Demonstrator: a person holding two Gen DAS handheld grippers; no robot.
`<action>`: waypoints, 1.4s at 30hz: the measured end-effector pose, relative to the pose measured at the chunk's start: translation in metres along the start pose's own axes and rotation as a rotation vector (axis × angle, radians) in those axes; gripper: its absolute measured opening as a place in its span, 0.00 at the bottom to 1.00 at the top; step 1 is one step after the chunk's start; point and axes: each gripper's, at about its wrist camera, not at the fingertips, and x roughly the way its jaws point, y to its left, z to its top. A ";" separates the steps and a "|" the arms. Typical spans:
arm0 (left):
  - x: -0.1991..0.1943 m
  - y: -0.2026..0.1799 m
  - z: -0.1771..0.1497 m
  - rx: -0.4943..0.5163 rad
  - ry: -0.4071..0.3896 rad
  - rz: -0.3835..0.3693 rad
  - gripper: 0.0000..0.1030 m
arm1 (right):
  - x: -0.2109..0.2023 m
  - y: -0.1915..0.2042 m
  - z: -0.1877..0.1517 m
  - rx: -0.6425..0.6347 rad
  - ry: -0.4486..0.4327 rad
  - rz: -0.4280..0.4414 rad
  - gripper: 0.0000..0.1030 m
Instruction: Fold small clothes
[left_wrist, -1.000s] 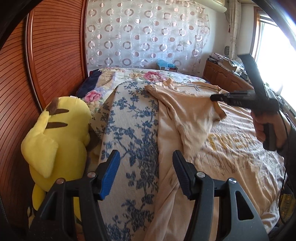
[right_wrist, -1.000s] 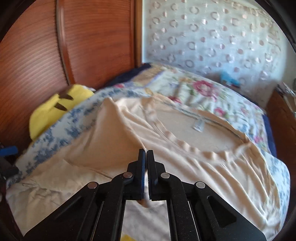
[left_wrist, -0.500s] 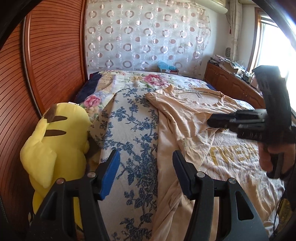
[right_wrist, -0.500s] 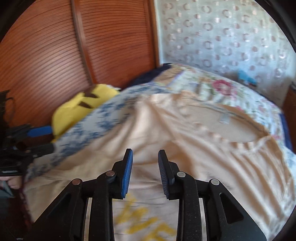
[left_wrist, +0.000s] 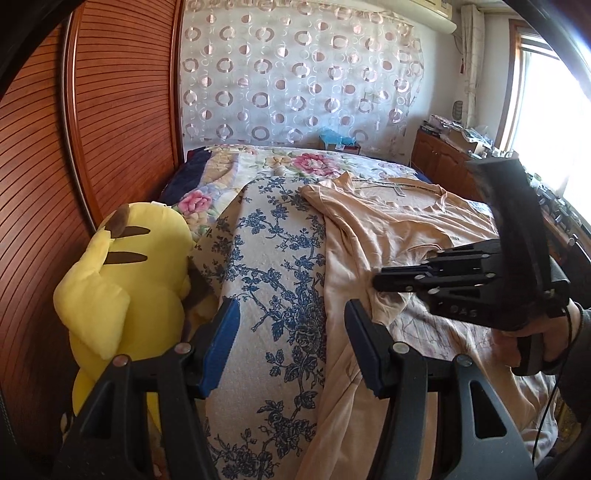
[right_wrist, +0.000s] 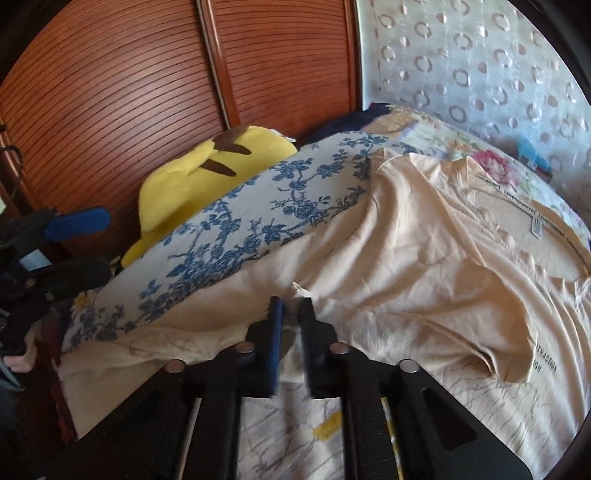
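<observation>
- So there's a beige tee spread on the bed, collar end up toward the floral quilt and the circle-print curtain.
- The tee's left edge lies over a blue-and-white floral cover, which runs down the bed next to the tee.
- Right gripper is low over the tee, roughly mid-shirt, its tip right at a bunched-up fold of the fabric.
- Its jaws have just snapped closed. In the right wrist view they're nearly together with a bit of tee fabric pinched between the pads and a little peak poking up past the right gripper's tips, so it's clamped on the shirt.
- A hand grips that gripper's handle at the right edge of the left wrist view, dark sleeve just behind it.
- Left gripper has its jaws well apart, nothing between them. It hangs over the seam where the floral cover meets the tee's edge, not touching either as far as I can tell.
- Yellow plush with brown ear stripes is wedged between the cover and the slatted wooden wardrobe on the left.
- Some printed lettering shows on the tee near the folded-over sleeve in the right wrist view, too small to read properly.
- Cluttered wooden cabinet sits under the bright window on the far right.
</observation>
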 end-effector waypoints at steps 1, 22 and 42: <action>0.000 0.000 0.000 -0.002 -0.002 -0.001 0.56 | -0.006 -0.001 -0.002 0.010 -0.017 0.002 0.02; 0.050 -0.039 0.040 0.094 0.029 -0.082 0.56 | -0.094 -0.024 -0.098 0.110 -0.062 -0.146 0.36; 0.159 -0.058 0.072 0.069 0.207 -0.122 0.24 | -0.124 -0.105 -0.130 0.202 -0.032 -0.396 0.37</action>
